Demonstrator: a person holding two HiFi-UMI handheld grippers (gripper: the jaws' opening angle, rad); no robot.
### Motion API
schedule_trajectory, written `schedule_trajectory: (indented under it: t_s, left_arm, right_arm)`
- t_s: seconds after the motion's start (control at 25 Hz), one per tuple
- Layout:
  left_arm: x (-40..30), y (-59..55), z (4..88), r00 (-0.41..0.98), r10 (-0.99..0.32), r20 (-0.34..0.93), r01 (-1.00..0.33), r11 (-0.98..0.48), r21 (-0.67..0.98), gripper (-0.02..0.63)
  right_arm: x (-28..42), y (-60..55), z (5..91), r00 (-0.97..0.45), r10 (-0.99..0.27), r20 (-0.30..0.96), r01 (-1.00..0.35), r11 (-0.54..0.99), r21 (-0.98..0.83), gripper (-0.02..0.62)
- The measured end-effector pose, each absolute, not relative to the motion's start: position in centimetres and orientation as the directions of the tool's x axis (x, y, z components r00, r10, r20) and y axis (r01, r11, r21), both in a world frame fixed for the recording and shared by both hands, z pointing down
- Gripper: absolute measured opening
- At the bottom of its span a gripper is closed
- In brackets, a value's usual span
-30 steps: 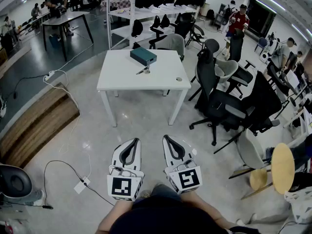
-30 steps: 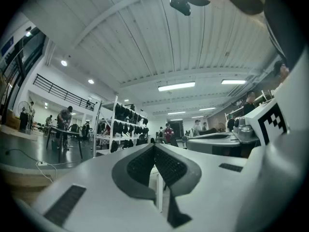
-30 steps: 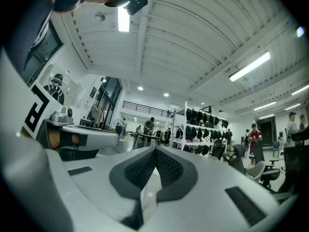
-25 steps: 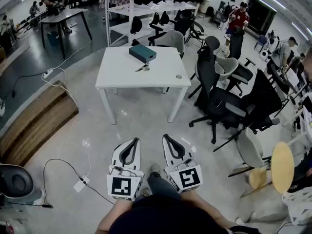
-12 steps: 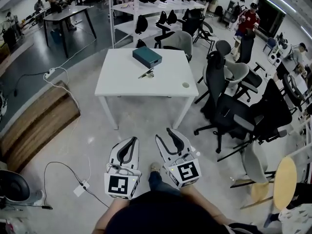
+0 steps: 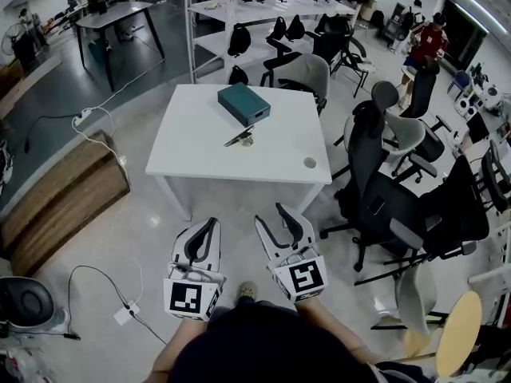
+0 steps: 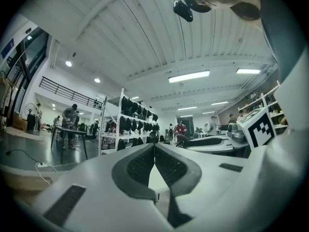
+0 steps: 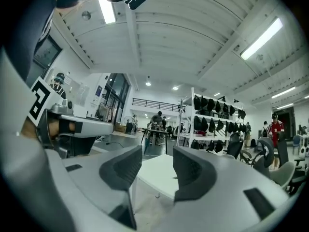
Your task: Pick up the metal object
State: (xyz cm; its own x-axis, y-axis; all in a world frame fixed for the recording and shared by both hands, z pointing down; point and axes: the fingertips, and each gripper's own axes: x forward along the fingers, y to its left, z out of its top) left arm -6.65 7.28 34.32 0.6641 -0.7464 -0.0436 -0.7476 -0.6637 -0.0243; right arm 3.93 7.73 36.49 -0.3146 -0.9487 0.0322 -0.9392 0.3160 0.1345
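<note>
A slim shiny metal object (image 6: 241, 139) lies on the smooth white table (image 6: 200, 150); the right hand-held gripper (image 6: 269, 215) is opening, empty, the left hand-held gripper (image 6: 212, 222) closed.

We carry two white plastic grippers. The left gripper (image 6: 209, 223) and the right gripper (image 6: 270, 215) each have a curved white shell, jaws lined in black, and a cube (image 6: 192, 298) at the rear bearing black-and-white square markers. Up close, the left gripper's pads (image 7: 140, 166) are black and ribbed inside dark grey frames, and slim dark slots (image 7: 65, 204) sit in the shell. The right gripper's pads (image 8: 185, 170) match; its jaws are opening with nothing between them. Our light shoe (image 6: 246, 292) shows below.
</note>
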Motion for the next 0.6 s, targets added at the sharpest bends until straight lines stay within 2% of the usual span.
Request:
schedule_trajectory:
  t_s: [0.6]
  left_arm:
    - [-2.2,0.8,36.6,0.658,-0.753,0.007,-0.753,-0.658,-0.008,0.026]
  right_arm:
    - [9.1,0.7,40.8,-0.296,-0.948,0.117,-0.944,0.309,0.115,0.189]
